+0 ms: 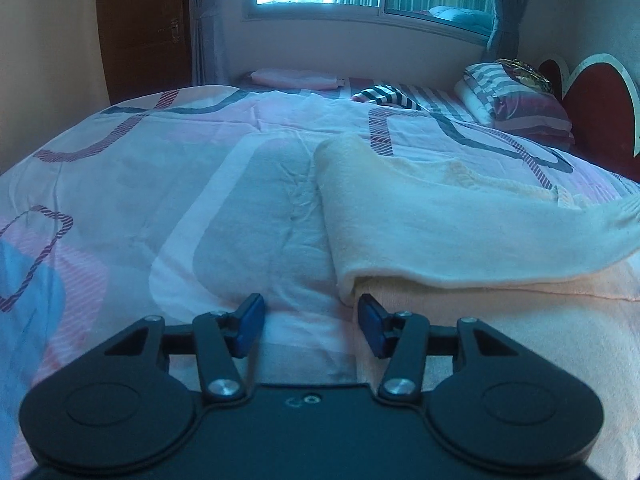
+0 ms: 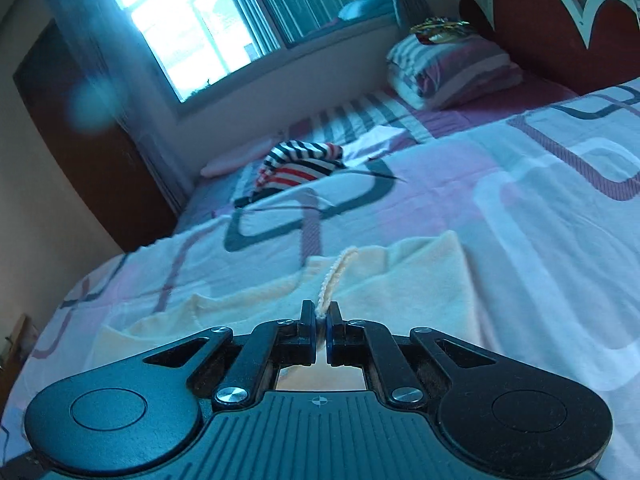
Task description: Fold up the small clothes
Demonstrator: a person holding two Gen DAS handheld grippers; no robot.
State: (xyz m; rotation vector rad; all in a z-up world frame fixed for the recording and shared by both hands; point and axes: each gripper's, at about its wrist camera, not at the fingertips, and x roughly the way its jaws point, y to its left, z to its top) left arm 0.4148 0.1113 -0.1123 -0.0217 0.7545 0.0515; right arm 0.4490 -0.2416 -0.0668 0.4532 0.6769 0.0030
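Note:
A cream-yellow small garment (image 1: 460, 232) lies on the patterned bedspread (image 1: 160, 184), one part folded over itself. In the left wrist view my left gripper (image 1: 310, 322) is open just above the bedspread, its right blue pad close to the garment's near folded corner, with nothing between the pads. In the right wrist view my right gripper (image 2: 319, 330) is shut on the cream garment's (image 2: 380, 280) knitted edge, which runs away from the pads as a narrow ribbed strip.
A striped folded garment (image 2: 300, 164) lies farther up the bedspread (image 2: 520, 208). Folded striped bedding (image 2: 452, 68) and a red headboard (image 2: 552, 28) are at the far right. A pink folded item (image 1: 296, 78) rests below the window.

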